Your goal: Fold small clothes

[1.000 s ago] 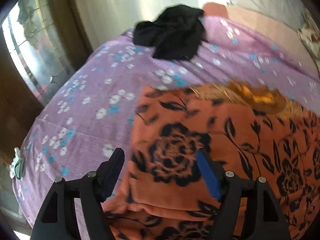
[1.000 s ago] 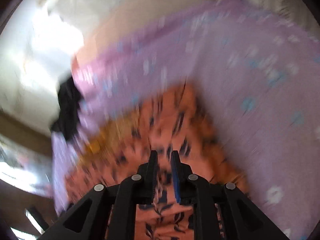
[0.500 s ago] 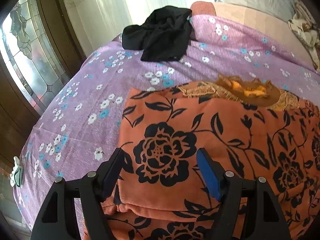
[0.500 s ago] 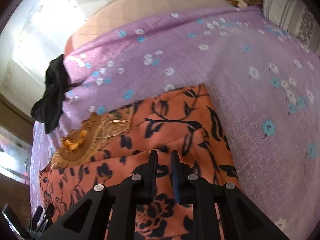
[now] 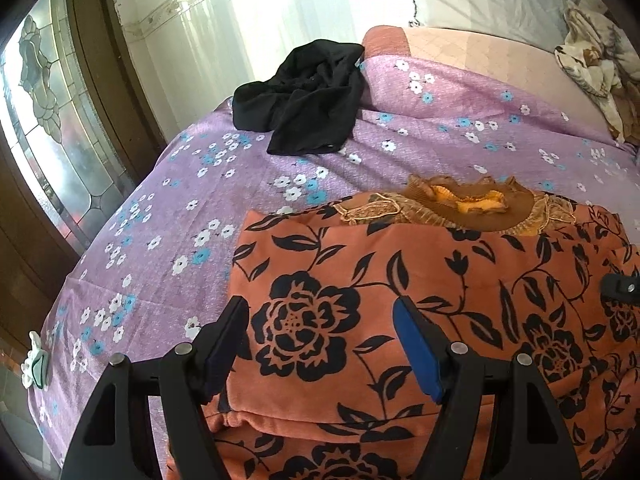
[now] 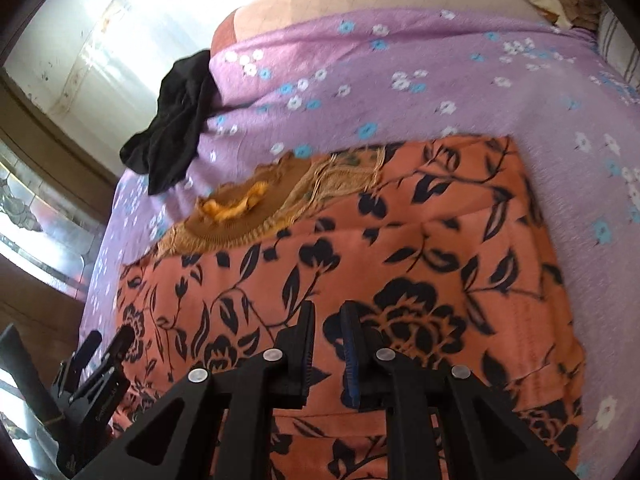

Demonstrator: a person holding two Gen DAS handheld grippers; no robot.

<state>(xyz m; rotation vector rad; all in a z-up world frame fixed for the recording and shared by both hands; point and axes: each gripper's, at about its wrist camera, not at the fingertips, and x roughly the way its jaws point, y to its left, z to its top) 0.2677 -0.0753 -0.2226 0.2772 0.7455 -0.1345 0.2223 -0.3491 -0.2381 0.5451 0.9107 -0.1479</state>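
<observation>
Two garments on the bed: one orange floral piece [image 5: 400,300] right under the tool, one black crumpled piece [image 5: 304,96] well ahead of the tool. One purple flowered bedsheet [image 5: 160,220] beneath. One patterned blanket heap [image 5: 592,64] far ahead, right.

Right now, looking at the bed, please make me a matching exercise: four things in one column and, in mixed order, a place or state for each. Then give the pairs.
Things:
1. black garment
2. orange floral garment
3. left gripper
4. right gripper

Places or states:
A. jaws nearly closed, a narrow gap
B. crumpled at the far edge of the purple sheet
C. jaws wide apart, nothing between them
D. laid flat, folded, on the near part of the bed

Pairs: 1-B, 2-D, 3-C, 4-A
</observation>
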